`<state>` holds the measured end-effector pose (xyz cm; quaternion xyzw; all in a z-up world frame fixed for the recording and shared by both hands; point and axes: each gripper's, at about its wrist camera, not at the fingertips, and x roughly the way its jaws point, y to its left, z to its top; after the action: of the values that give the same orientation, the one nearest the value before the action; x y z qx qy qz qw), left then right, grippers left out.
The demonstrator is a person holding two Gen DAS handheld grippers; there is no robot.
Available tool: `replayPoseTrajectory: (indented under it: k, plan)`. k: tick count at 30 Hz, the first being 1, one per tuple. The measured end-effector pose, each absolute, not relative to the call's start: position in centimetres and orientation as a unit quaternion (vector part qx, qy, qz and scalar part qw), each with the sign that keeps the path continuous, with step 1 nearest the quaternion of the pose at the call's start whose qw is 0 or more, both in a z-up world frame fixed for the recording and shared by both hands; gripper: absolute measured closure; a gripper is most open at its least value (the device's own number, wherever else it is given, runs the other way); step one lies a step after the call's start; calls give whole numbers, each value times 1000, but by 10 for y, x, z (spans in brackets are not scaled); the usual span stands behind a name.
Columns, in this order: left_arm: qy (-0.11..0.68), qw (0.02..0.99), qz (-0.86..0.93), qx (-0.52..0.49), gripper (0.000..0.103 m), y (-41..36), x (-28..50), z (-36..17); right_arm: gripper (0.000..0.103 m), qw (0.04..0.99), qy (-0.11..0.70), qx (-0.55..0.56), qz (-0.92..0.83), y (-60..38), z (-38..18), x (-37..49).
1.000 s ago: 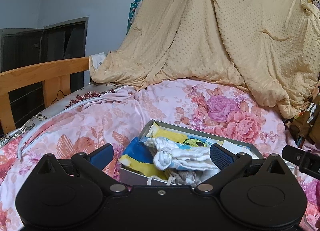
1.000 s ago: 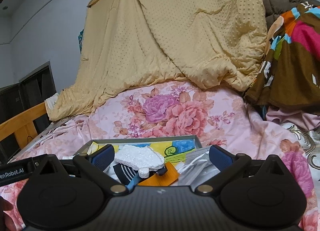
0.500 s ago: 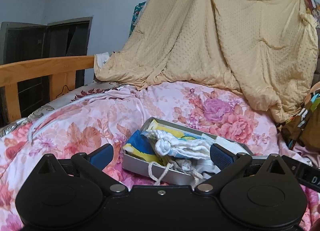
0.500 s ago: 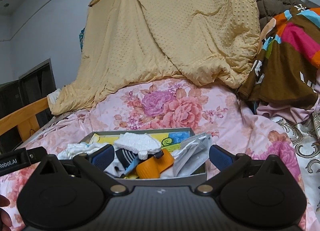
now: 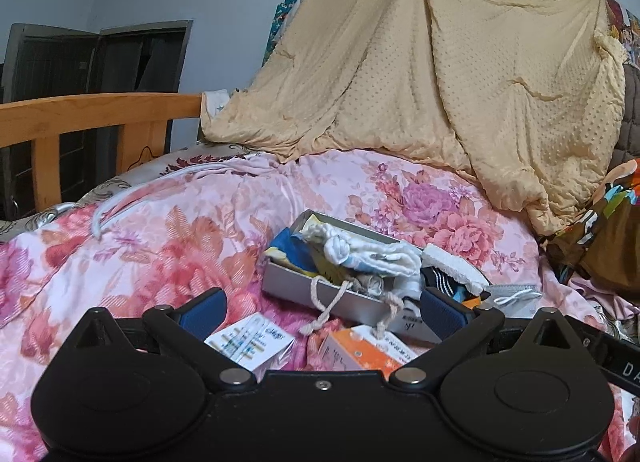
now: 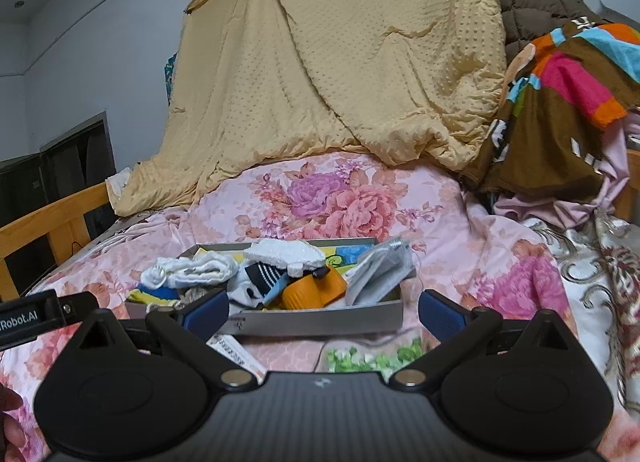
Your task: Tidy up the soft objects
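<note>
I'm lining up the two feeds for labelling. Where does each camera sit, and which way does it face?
Left wrist: on the left gripper, looking forward over the floral bedspread at the grey box from its left corner; own open fingers show.
Right wrist: on the right gripper, facing the box's long side squarely; own open fingers, the left gripper's tip and part of a hand at the left edge show.
Shared: the box, the white rolled cloth and the tan blanket.

Your left wrist camera views the grey tray (image 5: 320,294) from its 7 o'clock side, close in. Your right wrist camera faces the same tray (image 6: 320,318) from 6 o'clock, equally near; both share the tan blanket (image 5: 440,82) at 12 o'clock.
</note>
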<state>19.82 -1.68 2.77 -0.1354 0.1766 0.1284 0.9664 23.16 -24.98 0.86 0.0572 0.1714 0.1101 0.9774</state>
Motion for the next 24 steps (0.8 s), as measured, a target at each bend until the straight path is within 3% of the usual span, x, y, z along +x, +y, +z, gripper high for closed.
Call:
replayPoseTrajectory:
  k: [24]
  plan:
    - [170, 974, 113, -100, 1, -6, 130, 11, 0, 983, 157, 47, 84, -245, -1, 162]
